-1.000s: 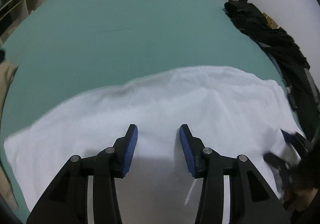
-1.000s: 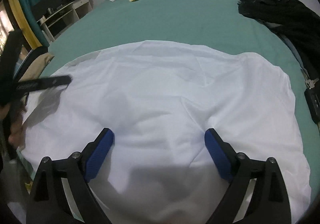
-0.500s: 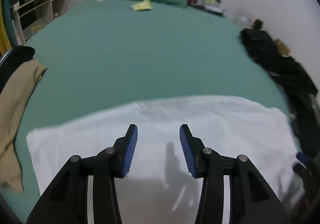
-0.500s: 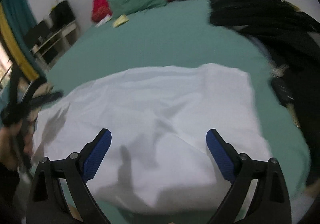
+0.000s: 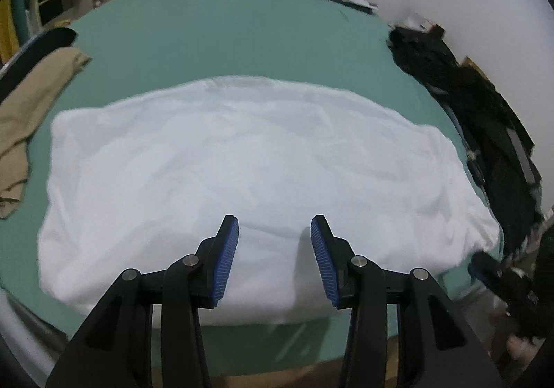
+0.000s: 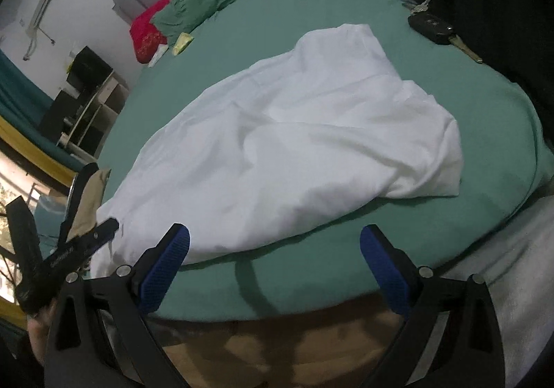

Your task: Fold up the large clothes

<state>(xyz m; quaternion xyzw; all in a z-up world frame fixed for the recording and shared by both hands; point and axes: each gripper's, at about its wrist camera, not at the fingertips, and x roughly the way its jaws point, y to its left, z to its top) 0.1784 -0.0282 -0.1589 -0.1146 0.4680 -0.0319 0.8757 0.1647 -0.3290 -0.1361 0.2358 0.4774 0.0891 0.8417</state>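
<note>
Left wrist view: the white garment (image 5: 249, 173) lies spread across the near part of the green bed (image 5: 242, 42), its near edge just inside the bed's foot. Taking the garment as landmark and going left to right — a tan garment (image 5: 24, 104) lies just beside its left edge, the left gripper (image 5: 274, 242) hangs over its near middle, and a heap of dark clothes (image 5: 484, 118) runs along its right side. The left gripper's jaws stand partly spread, with nothing between them; the pads are clear of the cloth.

In the right wrist view the white garment (image 6: 294, 132) shows two layers, with soft ridges and a rolled right edge. The right gripper (image 6: 275, 260) sits off the garment's near edge, over bare sheet and the bed's foot, jaws wide apart and empty. A car key (image 6: 436, 29) lies beyond the garment's far right corner.

Assessment: thin, light, limp cloth — it will sag and drag rather than hold shape, and the layers may slide over each other. Best taken at corners or along an edge, pinching both layers together, one corner per gripper. A mid-panel pinch would likely bunch it.
</note>
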